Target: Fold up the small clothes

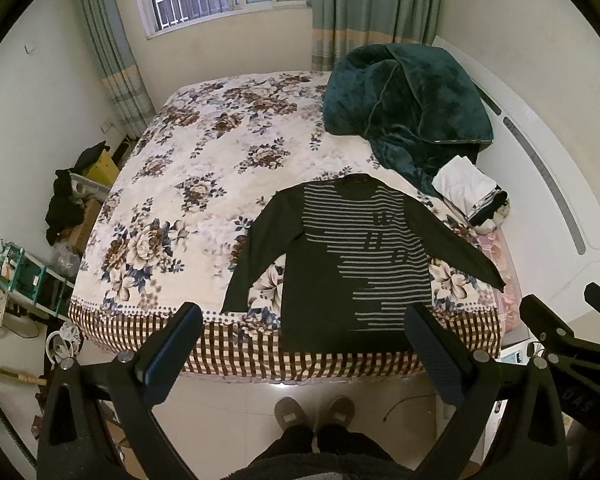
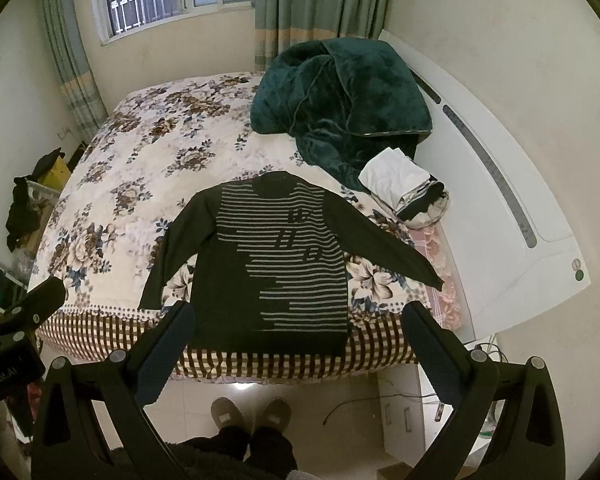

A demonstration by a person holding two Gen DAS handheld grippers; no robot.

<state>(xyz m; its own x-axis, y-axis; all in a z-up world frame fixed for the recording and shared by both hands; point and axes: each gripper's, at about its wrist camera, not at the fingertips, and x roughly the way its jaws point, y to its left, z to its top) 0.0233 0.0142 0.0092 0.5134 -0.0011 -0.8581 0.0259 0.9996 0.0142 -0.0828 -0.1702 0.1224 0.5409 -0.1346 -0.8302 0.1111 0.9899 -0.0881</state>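
Note:
A dark long-sleeved sweater with grey stripes (image 1: pixel 356 264) lies flat, face up, on the near part of the floral bed (image 1: pixel 204 168), sleeves spread, hem over the bed's front edge. It also shows in the right wrist view (image 2: pixel 284 264). My left gripper (image 1: pixel 304 320) is open and empty, held back from the bed above the floor. My right gripper (image 2: pixel 300 320) is open and empty too, level with the hem. The right gripper shows at the right edge of the left wrist view (image 1: pixel 560 328).
A green plush blanket (image 1: pixel 408 104) is heaped at the far right of the bed. Folded white and dark clothes (image 1: pixel 472 192) lie beside the white headboard (image 1: pixel 560 168). Clutter and boxes (image 1: pixel 80 200) stand left of the bed. The person's slippers (image 1: pixel 316 410) are on the floor.

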